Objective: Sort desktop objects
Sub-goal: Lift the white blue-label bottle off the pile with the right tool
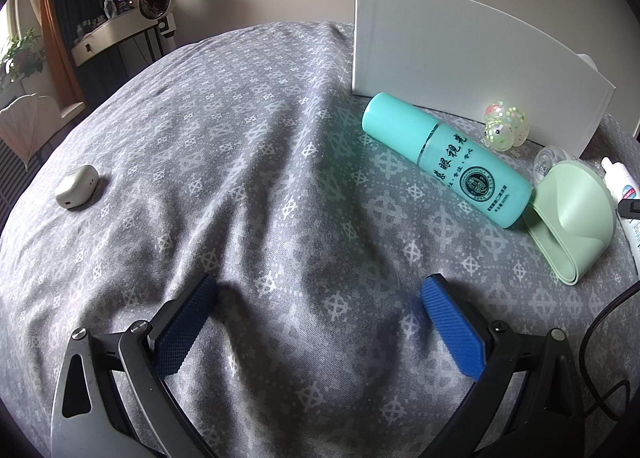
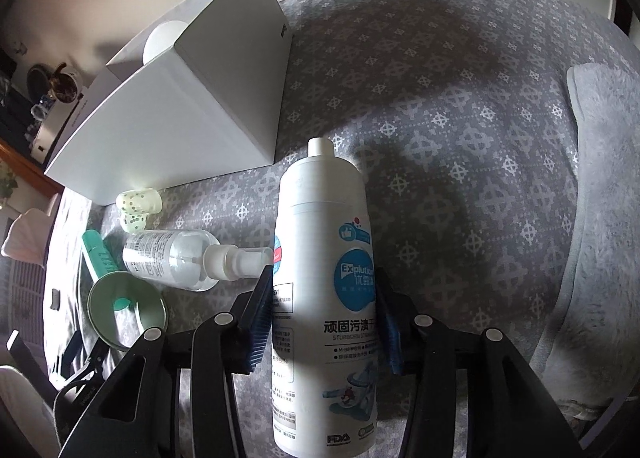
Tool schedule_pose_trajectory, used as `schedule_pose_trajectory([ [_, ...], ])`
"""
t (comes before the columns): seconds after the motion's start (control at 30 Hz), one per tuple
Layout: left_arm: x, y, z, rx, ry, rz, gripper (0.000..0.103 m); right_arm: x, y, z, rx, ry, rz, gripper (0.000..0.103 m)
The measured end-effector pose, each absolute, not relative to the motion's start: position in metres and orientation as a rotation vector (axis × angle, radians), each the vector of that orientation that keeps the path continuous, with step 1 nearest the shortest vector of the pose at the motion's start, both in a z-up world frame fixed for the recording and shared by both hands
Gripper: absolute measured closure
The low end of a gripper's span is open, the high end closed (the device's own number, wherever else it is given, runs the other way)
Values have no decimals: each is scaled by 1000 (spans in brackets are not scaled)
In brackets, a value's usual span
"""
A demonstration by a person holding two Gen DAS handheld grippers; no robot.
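Note:
My right gripper (image 2: 323,274) is shut on a white stain-remover spray bottle (image 2: 324,218). Its blue pads press the bottle's two sides, and the white cap points away from me over the grey patterned cloth (image 2: 440,118). The same bottle (image 1: 622,182) shows at the right edge of the left wrist view. My left gripper (image 1: 320,284) hangs open over bare cloth with nothing between its fingers. Up and to its right lies a teal bottle (image 1: 446,158) in front of a white box (image 1: 460,58).
Left of the held bottle lie a clear pump bottle (image 2: 172,254), a pale green cup (image 2: 128,310) and a speckled glitter toy (image 2: 138,204). A small white case (image 1: 76,186) sits far left on the cloth. A grey fluffy towel (image 2: 600,218) lies at the right.

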State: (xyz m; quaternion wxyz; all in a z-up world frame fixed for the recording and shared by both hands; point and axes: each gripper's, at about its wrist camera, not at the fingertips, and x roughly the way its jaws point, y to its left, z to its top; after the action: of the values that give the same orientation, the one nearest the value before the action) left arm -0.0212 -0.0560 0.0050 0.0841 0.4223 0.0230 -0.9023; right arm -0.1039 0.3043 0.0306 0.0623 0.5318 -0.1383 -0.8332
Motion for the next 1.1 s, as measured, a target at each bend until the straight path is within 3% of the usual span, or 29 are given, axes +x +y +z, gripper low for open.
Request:
schedule_pose_trajectory([
  [1.1,-21,-56,5,1260,68,-2692,0,-99,297,29,1592,-310,-2539,59],
])
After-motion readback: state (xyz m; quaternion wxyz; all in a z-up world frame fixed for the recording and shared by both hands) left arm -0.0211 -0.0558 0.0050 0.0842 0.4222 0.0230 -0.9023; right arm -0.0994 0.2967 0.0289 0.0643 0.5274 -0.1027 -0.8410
